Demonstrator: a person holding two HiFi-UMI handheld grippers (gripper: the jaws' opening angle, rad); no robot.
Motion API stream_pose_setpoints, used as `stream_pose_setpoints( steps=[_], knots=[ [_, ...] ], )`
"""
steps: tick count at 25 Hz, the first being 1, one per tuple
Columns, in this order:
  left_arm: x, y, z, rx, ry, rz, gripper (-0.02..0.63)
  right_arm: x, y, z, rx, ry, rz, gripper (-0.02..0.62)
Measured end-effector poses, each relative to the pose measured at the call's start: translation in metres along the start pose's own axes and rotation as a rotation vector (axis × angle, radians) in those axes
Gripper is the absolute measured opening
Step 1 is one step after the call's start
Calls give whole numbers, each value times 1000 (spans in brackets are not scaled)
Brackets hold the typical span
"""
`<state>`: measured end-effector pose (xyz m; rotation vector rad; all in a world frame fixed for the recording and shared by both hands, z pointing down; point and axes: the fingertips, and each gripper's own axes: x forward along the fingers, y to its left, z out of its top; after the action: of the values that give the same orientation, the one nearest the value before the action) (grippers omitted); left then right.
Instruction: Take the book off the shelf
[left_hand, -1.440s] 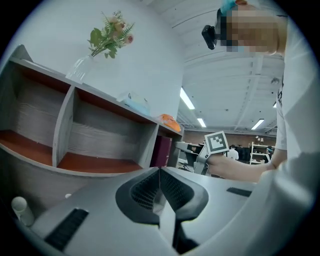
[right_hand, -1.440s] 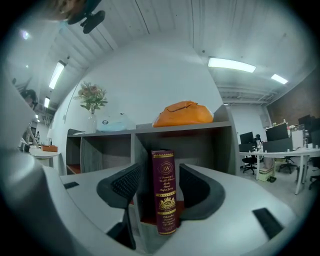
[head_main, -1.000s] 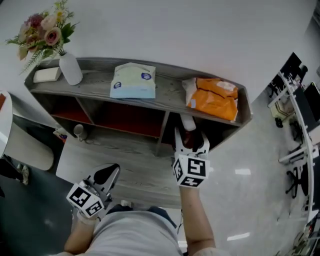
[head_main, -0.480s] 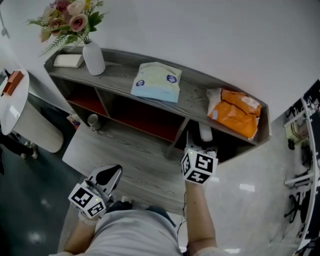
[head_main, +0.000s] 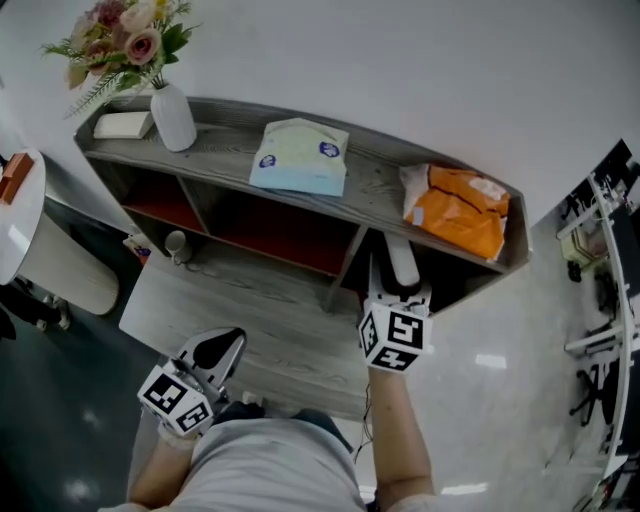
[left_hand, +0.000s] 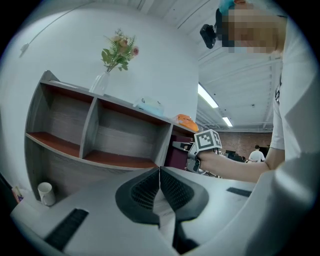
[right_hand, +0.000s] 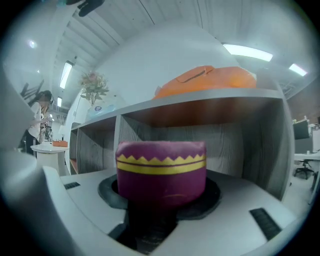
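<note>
Right fingers (right_hand: 107, 194) tighter on upright book (right_hand: 160, 167)

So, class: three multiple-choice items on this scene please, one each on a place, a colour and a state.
1. Where is the orange bag? A on top of the shelf, right end; B on the floor; C in the left compartment.
2. What colour is the book's zigzag band? A green; B yellow; C white.
3. How are the left gripper's jaws? A wide apart; B clamped on a pen; C together, empty.
Key: A, it lies on the top board; B, yellow on purple; C, the jaws meet.
</note>
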<state>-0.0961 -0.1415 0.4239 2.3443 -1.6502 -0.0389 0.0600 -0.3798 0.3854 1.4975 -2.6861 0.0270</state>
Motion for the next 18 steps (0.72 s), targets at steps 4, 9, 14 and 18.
stream_pose_setpoints(
  steps=[4, 9, 14, 18],
  knots=[
    [7, -7, 1, 1, 5, -56, 17, -19, 1, 0, 18, 8, -8, 210],
    [23, -20, 1, 3, 14, -145, 17, -46, -1, -1, 34, 15, -33, 212],
    [41, -38, -3, 6, 38, -240, 17, -72, -7, -2, 54, 19, -70, 213],
    [53, -52, -5, 11, 54, -312, 17, -90, -12, -2, 63, 26, -100, 215]
  ],
)
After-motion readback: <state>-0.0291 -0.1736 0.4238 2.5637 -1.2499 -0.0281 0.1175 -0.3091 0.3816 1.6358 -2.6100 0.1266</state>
